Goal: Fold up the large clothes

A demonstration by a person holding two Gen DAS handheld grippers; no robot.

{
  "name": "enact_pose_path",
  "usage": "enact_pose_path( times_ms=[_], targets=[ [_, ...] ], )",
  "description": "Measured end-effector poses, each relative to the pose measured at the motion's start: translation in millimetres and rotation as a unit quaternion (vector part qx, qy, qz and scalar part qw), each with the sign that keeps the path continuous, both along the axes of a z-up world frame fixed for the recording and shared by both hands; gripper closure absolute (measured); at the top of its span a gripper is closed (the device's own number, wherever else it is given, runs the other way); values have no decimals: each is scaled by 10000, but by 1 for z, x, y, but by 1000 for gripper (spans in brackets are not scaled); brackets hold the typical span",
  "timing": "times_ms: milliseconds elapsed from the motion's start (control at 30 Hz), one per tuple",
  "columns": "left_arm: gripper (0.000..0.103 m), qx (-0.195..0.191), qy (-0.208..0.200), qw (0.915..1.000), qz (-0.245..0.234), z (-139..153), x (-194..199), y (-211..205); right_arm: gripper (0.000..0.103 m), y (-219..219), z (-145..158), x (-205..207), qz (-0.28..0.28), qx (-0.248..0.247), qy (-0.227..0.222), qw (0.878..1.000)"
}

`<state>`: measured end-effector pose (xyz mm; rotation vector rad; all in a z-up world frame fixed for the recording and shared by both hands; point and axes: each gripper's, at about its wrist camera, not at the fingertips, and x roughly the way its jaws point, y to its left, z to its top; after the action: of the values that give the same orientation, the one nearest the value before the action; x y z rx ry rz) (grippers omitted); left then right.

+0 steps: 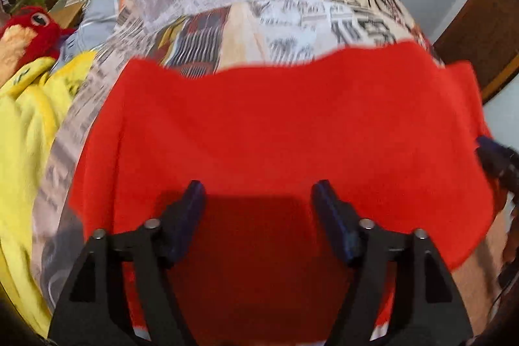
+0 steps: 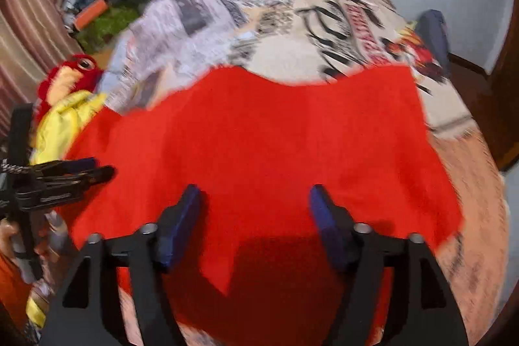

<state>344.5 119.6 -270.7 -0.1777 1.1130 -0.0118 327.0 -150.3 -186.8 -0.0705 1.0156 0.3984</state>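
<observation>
Both grippers, left gripper (image 1: pixel 258 200) and right gripper (image 2: pixel 254 203), are hovering released over the red garment (image 1: pixel 275 125), likely soft, limp and light, best pinched at its near corners.

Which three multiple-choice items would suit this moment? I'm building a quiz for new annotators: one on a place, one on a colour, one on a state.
1. Where does the red garment lie?
A. On the printed bedspread
B. On a chair
C. On the floor

2. What colour is the fabric beside the garment's left edge?
A. Blue
B. Yellow
C. White

3. How do the left tongs and right tongs stand?
A. Both shut on cloth
B. One open, one shut
C. Both open, holding nothing

Answers: 1 A, the newspaper-print spread shows all around it. 2 B, bright yellow lies at its left. 3 C, red cloth shows in the wide gap between each pair of fingers.
</observation>
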Motion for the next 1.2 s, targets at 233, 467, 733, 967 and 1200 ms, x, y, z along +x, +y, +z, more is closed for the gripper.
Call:
enact_pose_path(
  times_ms=[233, 467, 733, 967, 1200],
  targets=[
    [15, -73, -87, 9981, 598, 0, -52, 34, 18, -56, -1, -21, -732, 95, 420, 9964],
    [15, 265, -54, 9930, 1152, 14, -86, 57, 18, -72, 27, -44, -902, -31, 163, 9958],
    [15, -635, -957, 9773, 1781, 59, -140, 79, 18, -46, 58, -61, -575, -24, -429, 9974],
    [15, -1993, -633, 9625, 1729, 29, -135, 72, 18, -4, 38, -51, -227, -75, -290, 9993],
    [18, -3193, -99, 9312, 1754, -24, -109, 64, 18, 20, 3, -40, -25, -269, 57, 9996]
  ],
)
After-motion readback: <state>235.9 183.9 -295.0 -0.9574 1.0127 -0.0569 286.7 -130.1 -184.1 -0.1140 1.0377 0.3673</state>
